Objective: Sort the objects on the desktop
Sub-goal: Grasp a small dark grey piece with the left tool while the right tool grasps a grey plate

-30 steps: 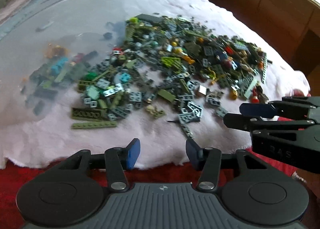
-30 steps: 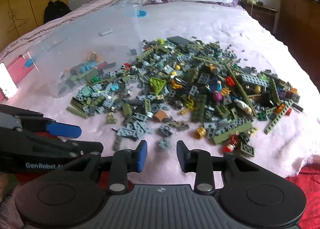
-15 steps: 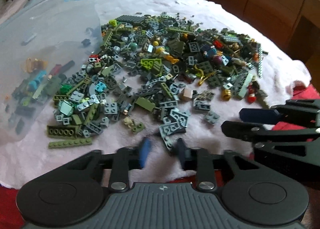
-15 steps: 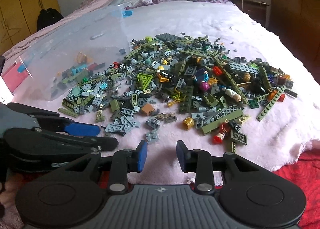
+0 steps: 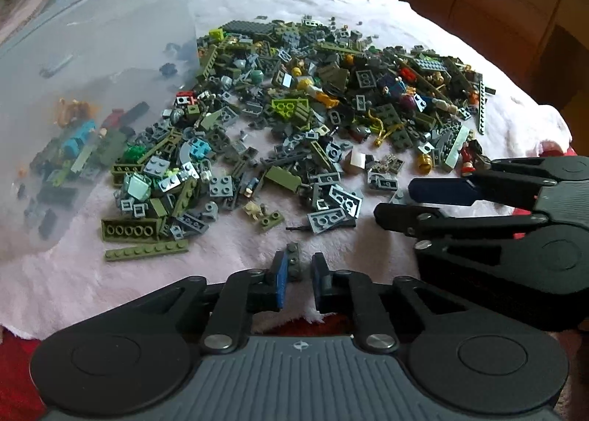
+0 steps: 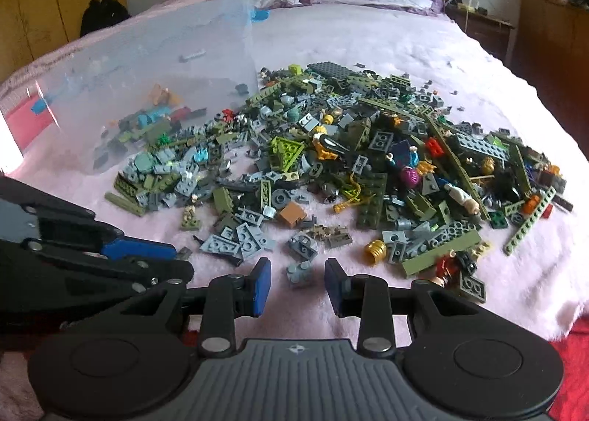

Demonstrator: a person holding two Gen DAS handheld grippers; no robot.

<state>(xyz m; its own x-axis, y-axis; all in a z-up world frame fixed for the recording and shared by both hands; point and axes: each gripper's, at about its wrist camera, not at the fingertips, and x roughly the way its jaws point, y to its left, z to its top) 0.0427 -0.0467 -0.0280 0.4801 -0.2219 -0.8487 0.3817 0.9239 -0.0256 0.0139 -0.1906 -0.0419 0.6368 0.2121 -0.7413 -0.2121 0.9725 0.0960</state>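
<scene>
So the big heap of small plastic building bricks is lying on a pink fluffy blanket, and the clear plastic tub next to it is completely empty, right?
Not quite. The clear plastic tub is not empty: some bricks, including a light blue one and orange ones, already lie inside it, as the right wrist view shows. The heap of small plastic building bricks does lie on the pink fluffy blanket.

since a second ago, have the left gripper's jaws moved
Yes. The left gripper has its jaws drawn inward, now close either side of a small grey brick at the pile's near edge.

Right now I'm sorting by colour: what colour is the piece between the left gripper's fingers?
Grey piece, clearest in the left wrist view.
</scene>
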